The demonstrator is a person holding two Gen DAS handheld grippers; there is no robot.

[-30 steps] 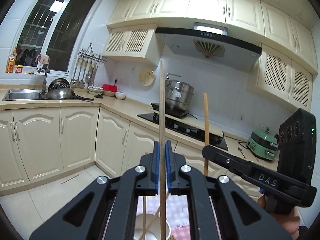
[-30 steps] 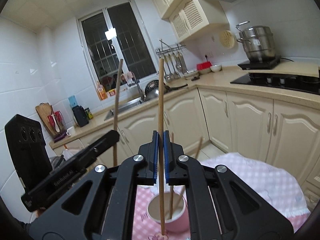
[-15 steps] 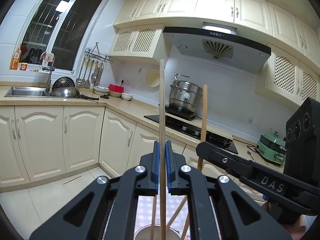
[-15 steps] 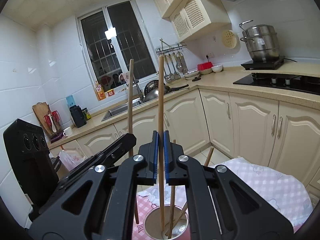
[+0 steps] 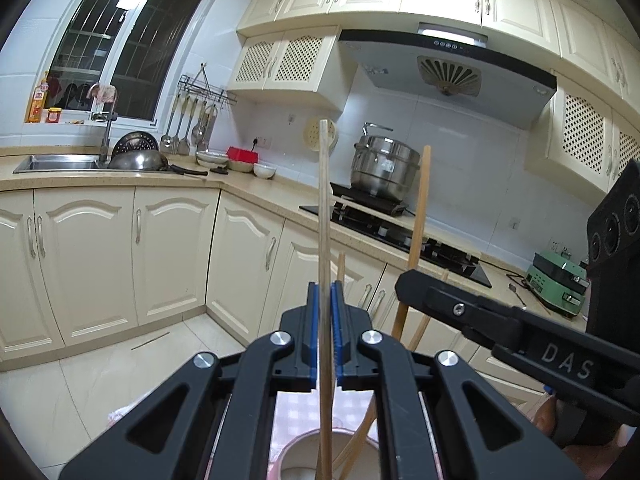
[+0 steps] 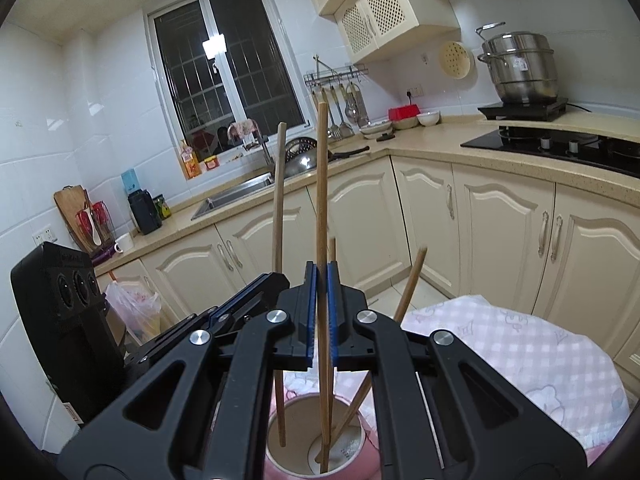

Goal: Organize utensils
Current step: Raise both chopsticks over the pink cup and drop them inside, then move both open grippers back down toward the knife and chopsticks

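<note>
The pink cup (image 6: 320,444) is taken as the landmark; it stands on a tabletop covered by a pink checked cloth (image 6: 520,352), at the bottom centre of the right wrist view. To the left of the cup in that view, the left gripper (image 6: 256,292) is seen closed on a wooden chopstick (image 6: 278,216), which is held upright with its lower end dipped inside the cup near the left wall. In the left wrist view the same gripper (image 5: 325,332) is seen with its blue pads (image 5: 312,332) pressed against the stick from both sides. Directly above the cup, the right gripper (image 6: 321,312) is clamped on a second chopstick (image 6: 322,184), also held upright, with its lower end reaching the cup's floor. Two loose chopsticks are already lodged in the cup: one thin stick (image 6: 332,252) standing close behind the held one, and one leaning chopstick (image 6: 410,280) tilted out over the cup's right rim. In the left wrist view the right gripper (image 5: 416,284) is seen at the right of the cup (image 5: 304,452), shut around its chopstick (image 5: 420,208).
</note>
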